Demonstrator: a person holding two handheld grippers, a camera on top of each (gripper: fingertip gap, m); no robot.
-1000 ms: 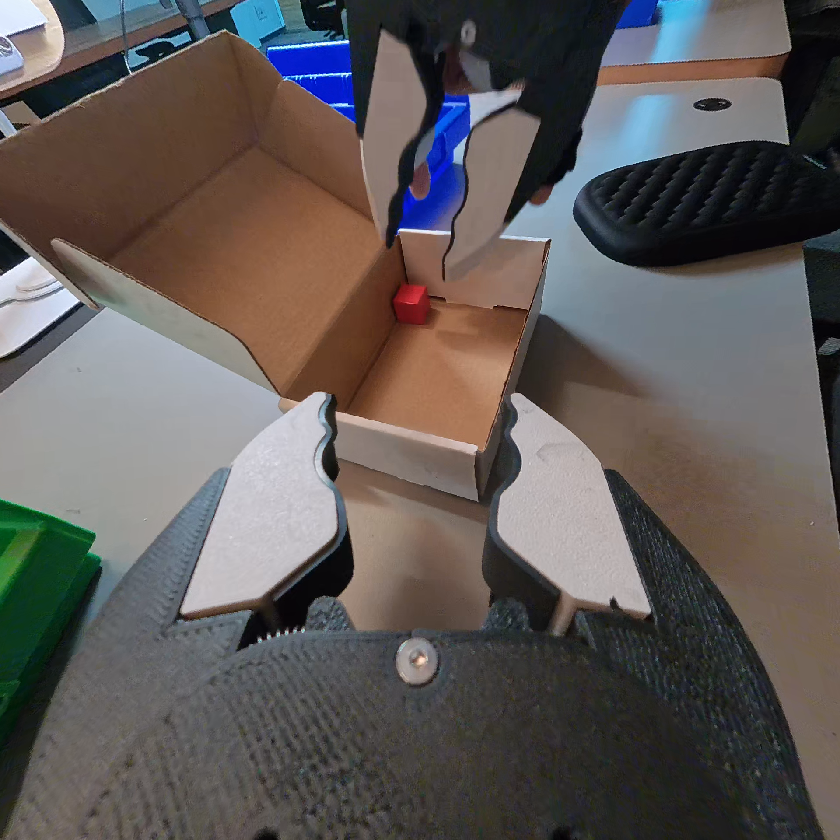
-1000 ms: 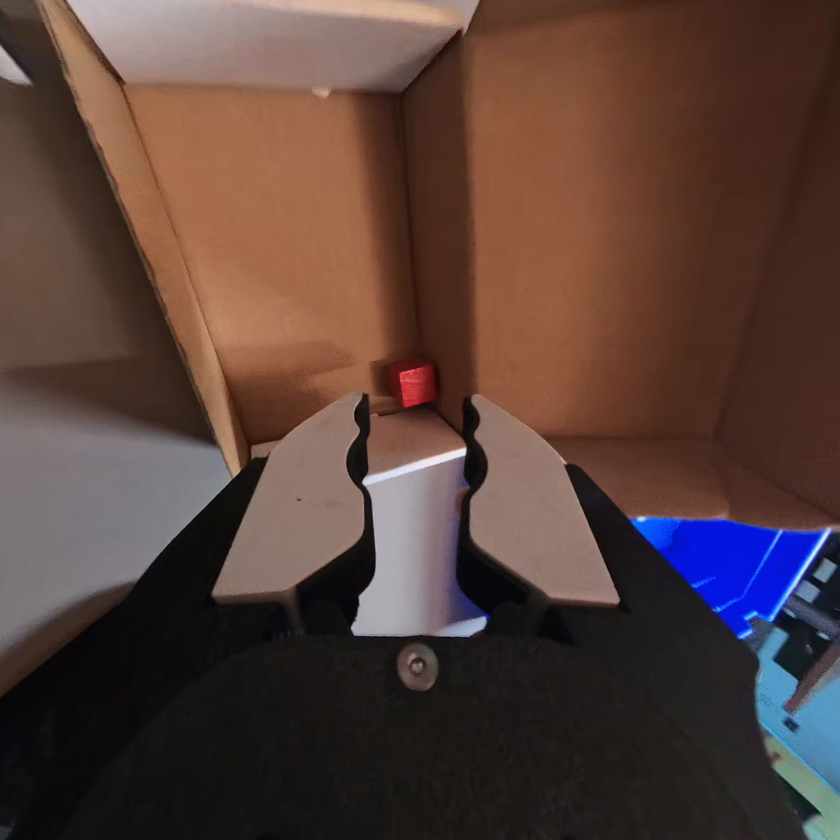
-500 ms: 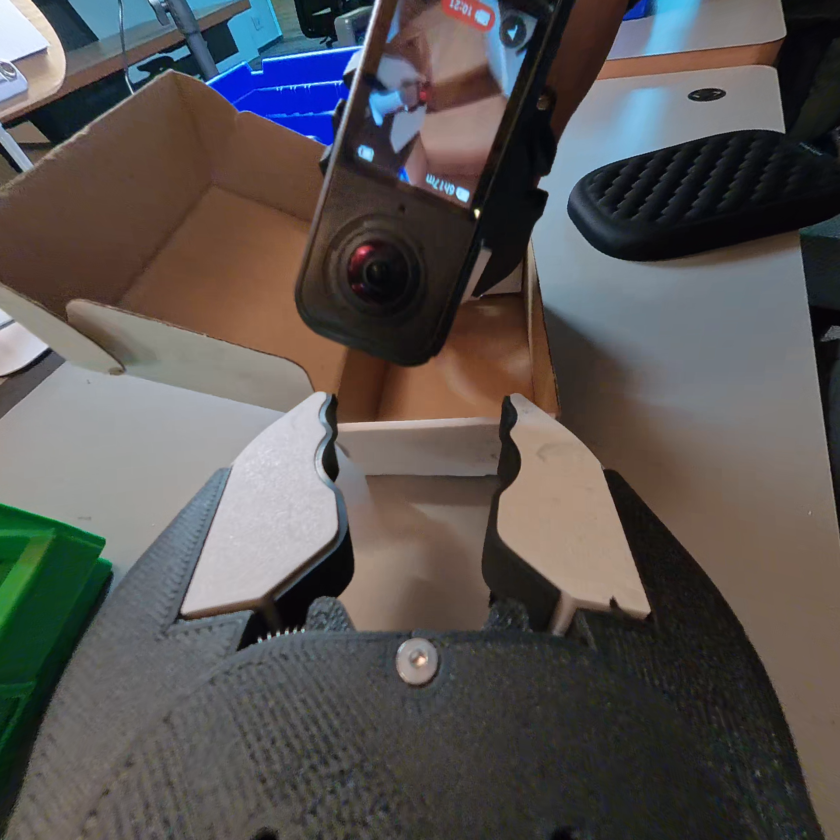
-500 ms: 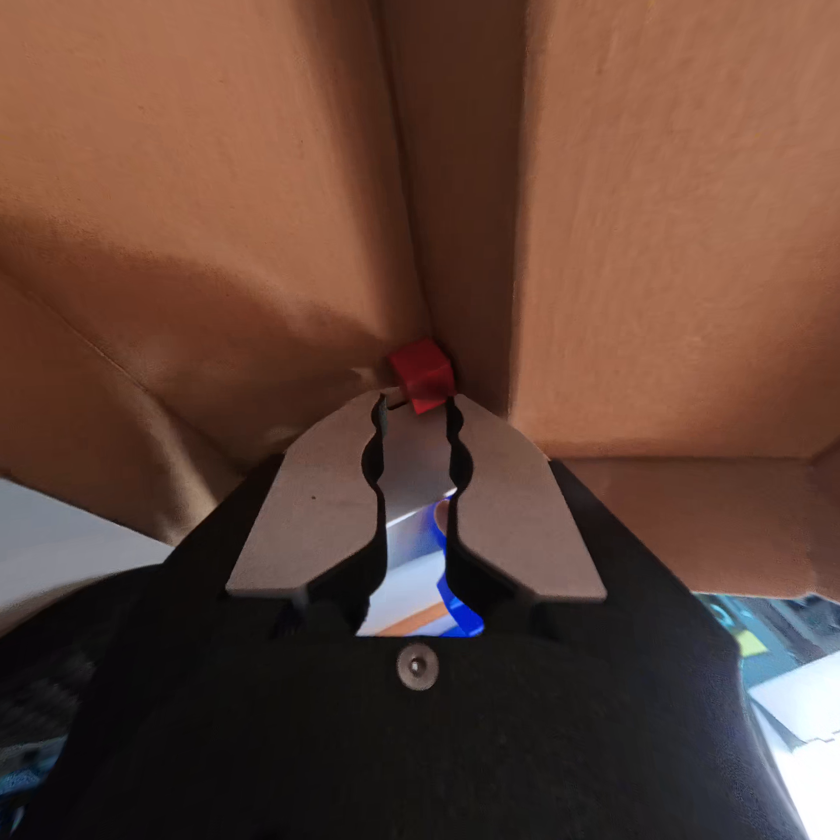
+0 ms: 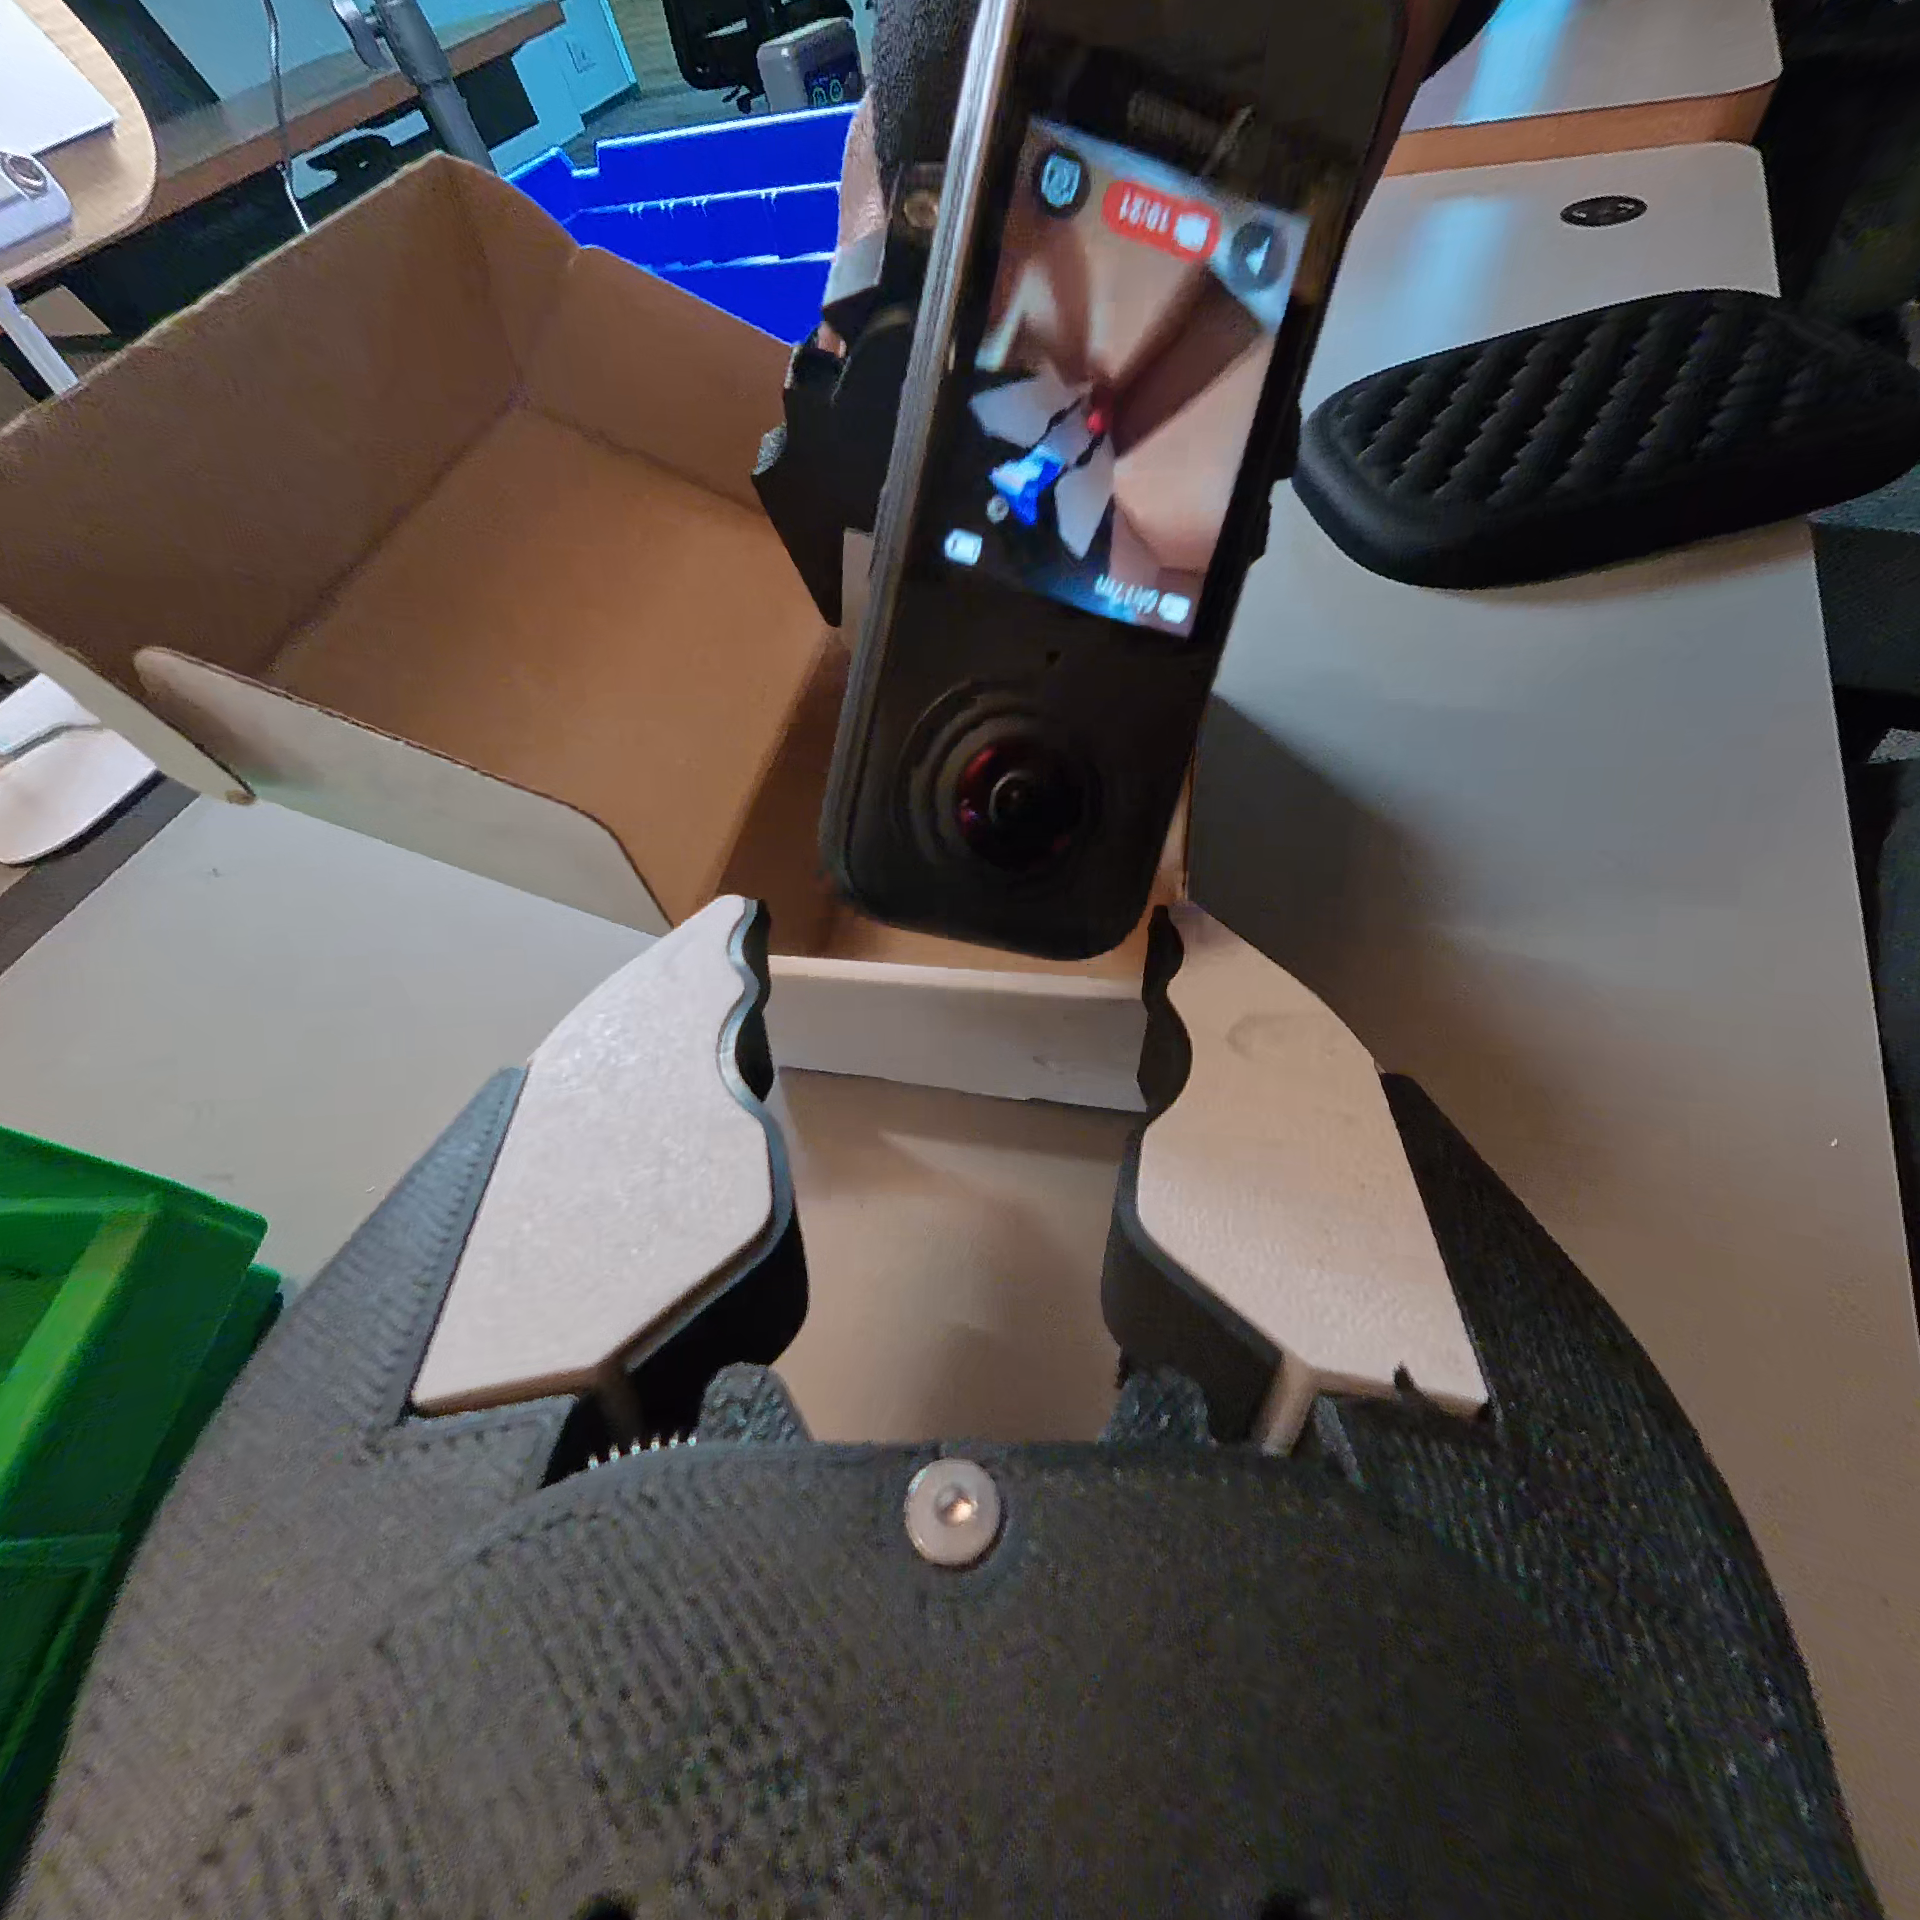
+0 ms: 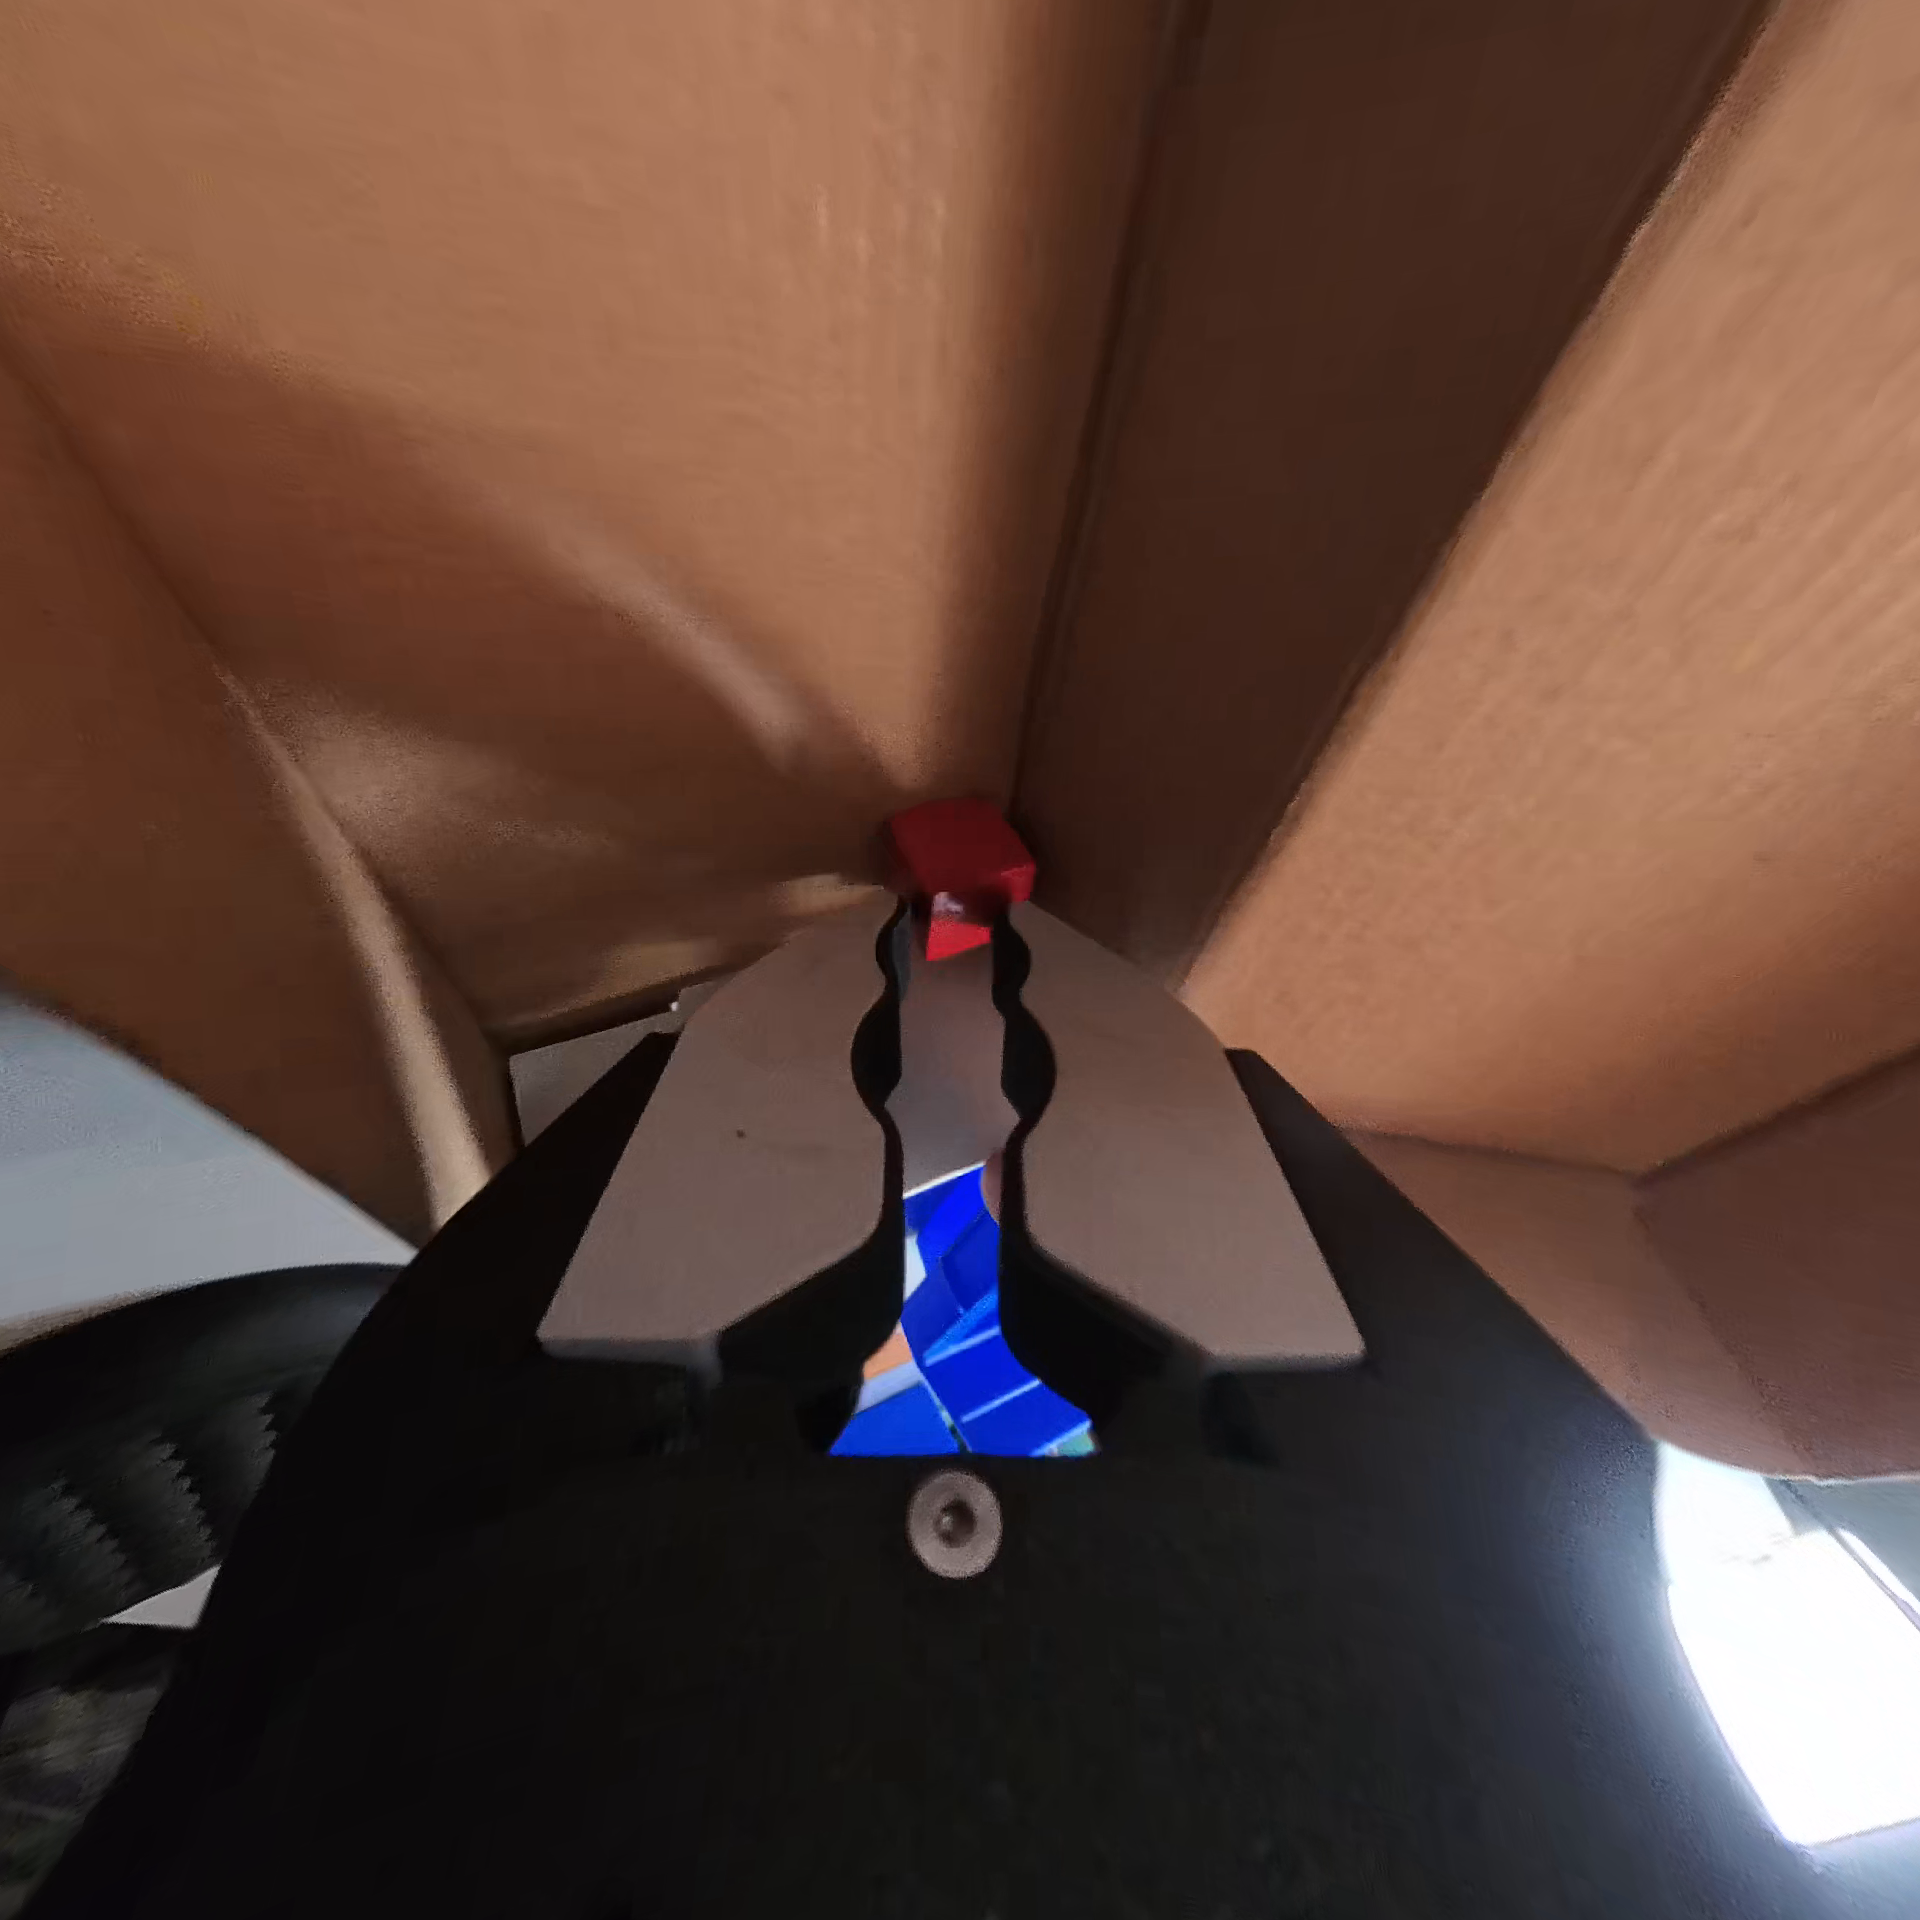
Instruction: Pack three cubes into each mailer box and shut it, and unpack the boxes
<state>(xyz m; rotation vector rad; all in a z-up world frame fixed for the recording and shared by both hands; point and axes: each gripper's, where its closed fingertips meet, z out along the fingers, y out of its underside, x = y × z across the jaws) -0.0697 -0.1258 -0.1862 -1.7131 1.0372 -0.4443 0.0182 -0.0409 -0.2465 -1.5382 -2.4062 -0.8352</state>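
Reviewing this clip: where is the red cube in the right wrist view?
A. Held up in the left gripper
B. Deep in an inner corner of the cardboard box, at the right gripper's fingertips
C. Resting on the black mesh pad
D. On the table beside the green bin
B: the red cube sits where the walls of the cardboard box meet, with the right gripper closing around it.

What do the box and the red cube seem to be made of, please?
Box: corrugated cardboard, matte brown inside, white outside; fluted edges show along its flap. Cube: smooth, solid red with crisp edges, probably painted wood or plastic; the look leaves that open.
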